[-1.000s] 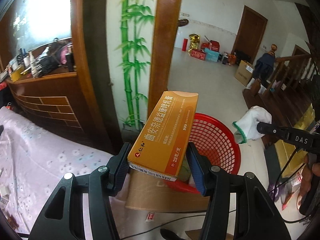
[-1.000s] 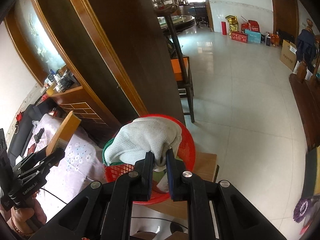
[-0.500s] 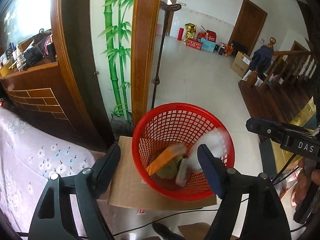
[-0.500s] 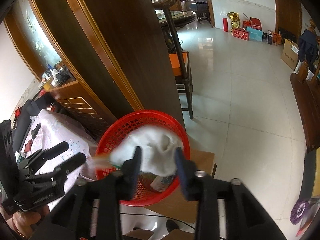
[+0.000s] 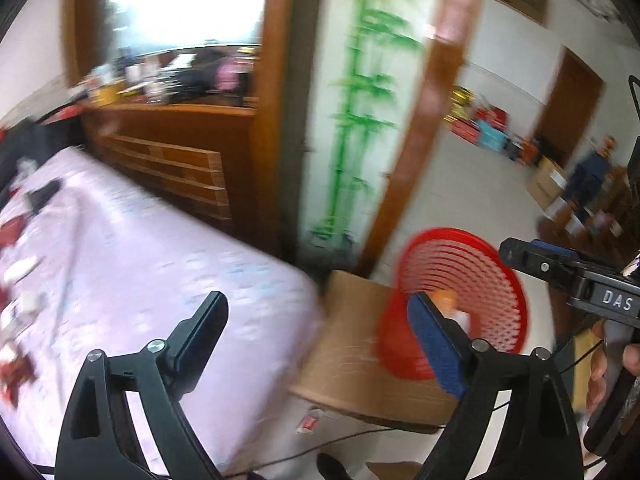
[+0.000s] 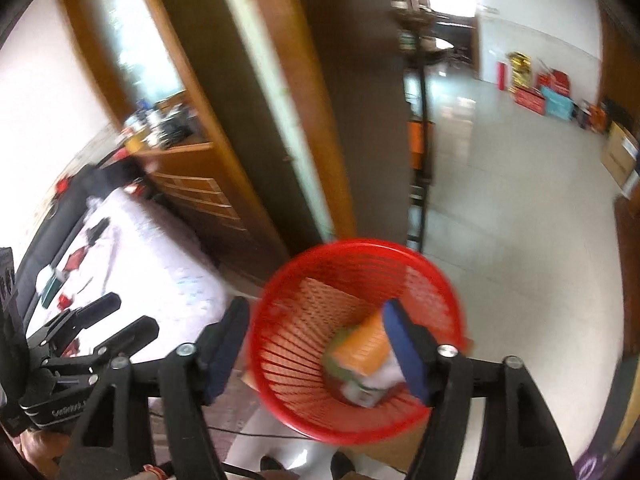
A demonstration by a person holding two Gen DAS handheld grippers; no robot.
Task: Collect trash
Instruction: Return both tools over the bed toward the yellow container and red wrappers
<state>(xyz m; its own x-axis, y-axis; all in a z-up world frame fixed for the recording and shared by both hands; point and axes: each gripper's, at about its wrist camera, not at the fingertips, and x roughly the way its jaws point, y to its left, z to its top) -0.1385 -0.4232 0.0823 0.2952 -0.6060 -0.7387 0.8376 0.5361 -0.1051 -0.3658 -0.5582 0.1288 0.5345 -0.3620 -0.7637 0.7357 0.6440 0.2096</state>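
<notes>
A red mesh basket (image 6: pixel 360 320) stands on a cardboard box (image 5: pixel 352 352) beside the bed. An orange medicine box (image 6: pixel 366 346) and a white glove (image 6: pixel 384 378) lie inside it with other trash. My right gripper (image 6: pixel 316 344) is open and empty above the basket. My left gripper (image 5: pixel 320 332) is open and empty, over the edge between the bed and the cardboard box; the basket (image 5: pixel 460 304) is to its right. The left gripper also shows in the right wrist view (image 6: pixel 120 316). The right gripper shows at the right in the left wrist view (image 5: pixel 536 254). Both views are blurred.
A bed with a pink flowered sheet (image 5: pixel 120 280) holds several small red and white scraps (image 5: pixel 16 360) at the left. A wooden cabinet (image 5: pixel 168 152) and a wooden door frame (image 5: pixel 420 140) stand behind. A tiled floor (image 6: pixel 520 220) opens to the right.
Both grippers opened and dropped the orange box and the white glove into the basket. The left gripper has since swung left toward the bed. The right gripper opened wider.
</notes>
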